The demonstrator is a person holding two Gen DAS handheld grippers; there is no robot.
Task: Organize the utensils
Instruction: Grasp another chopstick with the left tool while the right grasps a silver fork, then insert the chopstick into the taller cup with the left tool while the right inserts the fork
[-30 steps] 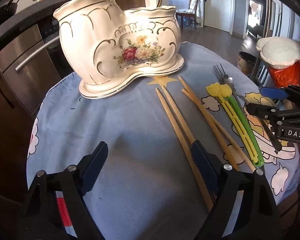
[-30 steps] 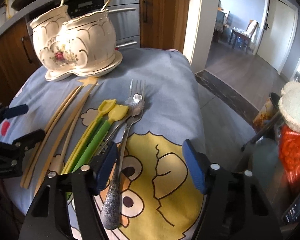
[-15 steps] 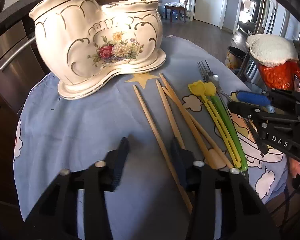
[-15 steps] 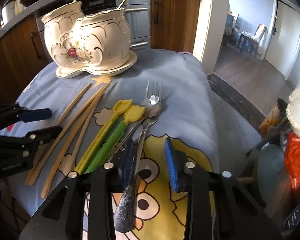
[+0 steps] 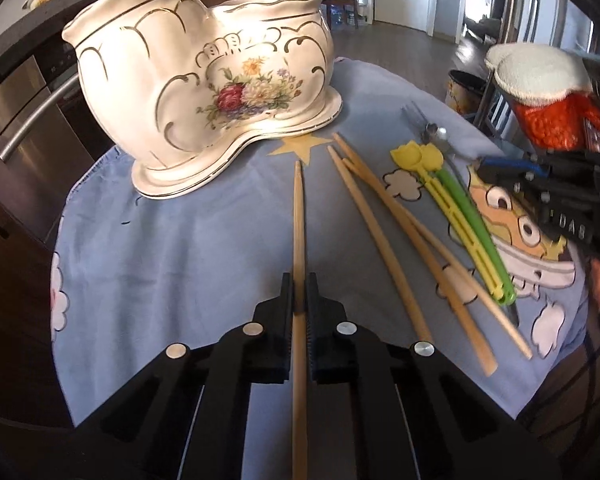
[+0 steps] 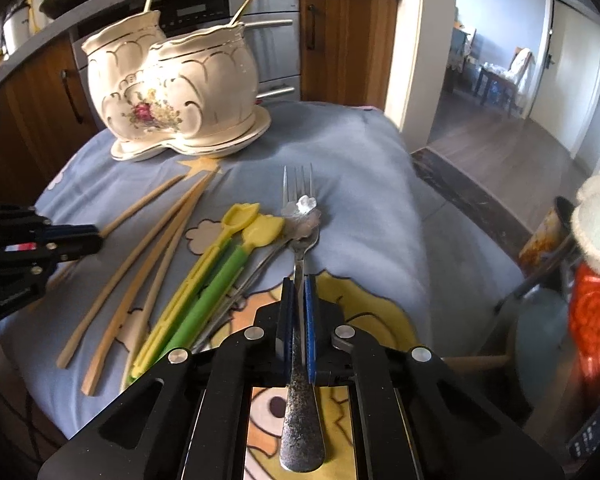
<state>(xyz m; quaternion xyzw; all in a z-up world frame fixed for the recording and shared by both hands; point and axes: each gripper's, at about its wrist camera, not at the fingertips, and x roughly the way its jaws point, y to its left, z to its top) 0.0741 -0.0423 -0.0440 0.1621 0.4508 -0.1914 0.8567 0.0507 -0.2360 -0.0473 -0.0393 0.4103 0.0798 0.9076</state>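
My left gripper [image 5: 299, 292] is shut on a wooden chopstick [image 5: 299, 216] that points towards the white floral ceramic holder [image 5: 204, 80]. Three more chopsticks [image 5: 380, 248] lie to its right on the blue cartoon cloth [image 5: 172, 248]. My right gripper [image 6: 299, 296] is shut on the neck of a metal fork [image 6: 299, 188], whose handle runs back under the jaws. Yellow and green plastic utensils [image 6: 208, 276] and a small metal spoon [image 6: 302, 222] lie just left of the fork. The holder [image 6: 172, 92] stands at the far left with two gold handles sticking out of it.
The clothed table drops off at its right edge [image 6: 440, 208] to a wooden floor. An orange sack topped with white cloth [image 5: 548, 84] stands beside the table. Wooden cabinets and a steel oven front [image 6: 272, 40] are behind the holder.
Both grippers went from wide open to shut: the left closed on the leftmost chopstick, the right on the fork. The left view also swung a little towards the holder.
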